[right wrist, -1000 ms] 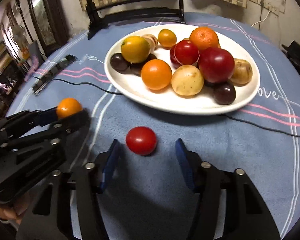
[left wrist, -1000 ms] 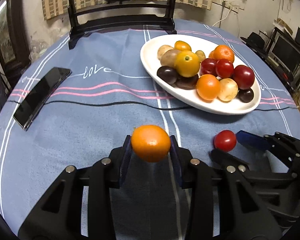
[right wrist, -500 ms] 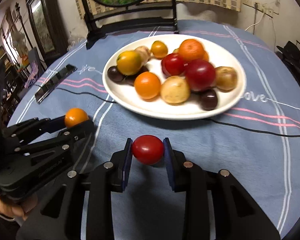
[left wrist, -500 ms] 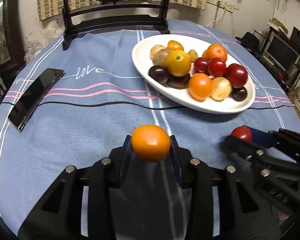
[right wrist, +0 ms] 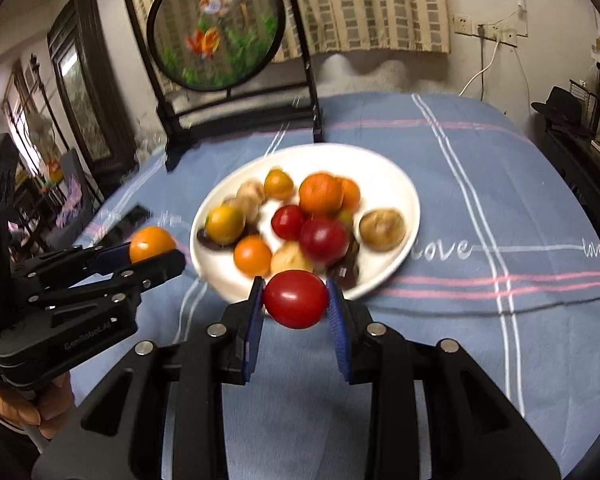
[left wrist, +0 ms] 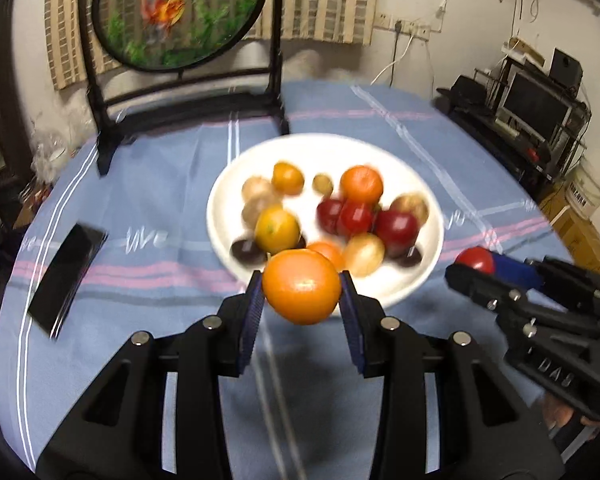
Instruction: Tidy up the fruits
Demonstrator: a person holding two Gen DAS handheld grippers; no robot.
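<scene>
My left gripper (left wrist: 302, 292) is shut on an orange (left wrist: 301, 286), held above the blue cloth just short of the white plate (left wrist: 428, 192). My right gripper (right wrist: 295, 300) is shut on a red tomato (right wrist: 295, 299), also lifted in front of the plate (right wrist: 400, 176). The plate holds several fruits: oranges, red ones, brown ones and dark ones, all a little blurred. In the left wrist view the right gripper (left wrist: 474, 266) with the tomato (left wrist: 474, 260) is at the right. In the right wrist view the left gripper (right wrist: 156, 250) with the orange (right wrist: 152, 243) is at the left.
A black phone (left wrist: 66, 276) lies on the cloth at the left. A round framed fish picture on a black stand (left wrist: 176, 12) stands at the table's far edge. A person's hand (right wrist: 16, 408) holds the left gripper. Shelves with electronics (left wrist: 540, 108) are off to the right.
The right gripper shut on the red tomato and lifted it off the cloth. Both grippers rose with their fruits, and the views tilted up so the plate sits farther off.
</scene>
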